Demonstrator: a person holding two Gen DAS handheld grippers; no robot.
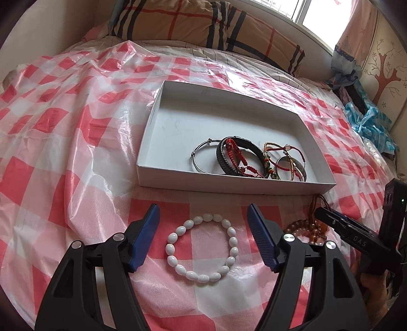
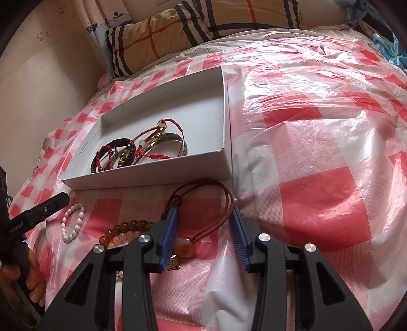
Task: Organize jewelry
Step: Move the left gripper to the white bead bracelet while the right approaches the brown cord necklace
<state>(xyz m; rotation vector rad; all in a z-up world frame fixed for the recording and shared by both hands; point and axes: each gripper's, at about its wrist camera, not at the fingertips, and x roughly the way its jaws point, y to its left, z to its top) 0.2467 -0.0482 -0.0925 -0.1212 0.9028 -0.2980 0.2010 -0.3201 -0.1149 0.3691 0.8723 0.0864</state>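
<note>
Jewelry lies untouched between both gaping tools: white bead bracelet (image 1: 202, 248) inside left tool (image 1: 203, 216), pendant cord (image 2: 203, 224) inside right tool (image 2: 204, 212).

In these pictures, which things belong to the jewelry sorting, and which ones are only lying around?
Belong to the job:
- white box with bracelets already inside
- white bead bracelet, between the open left gripper
- amber bead bracelet
- brown cord necklace, between the open right gripper

Just lying about:
- plaid pillow
- checked plastic sheet
- blue plastic bag
</note>
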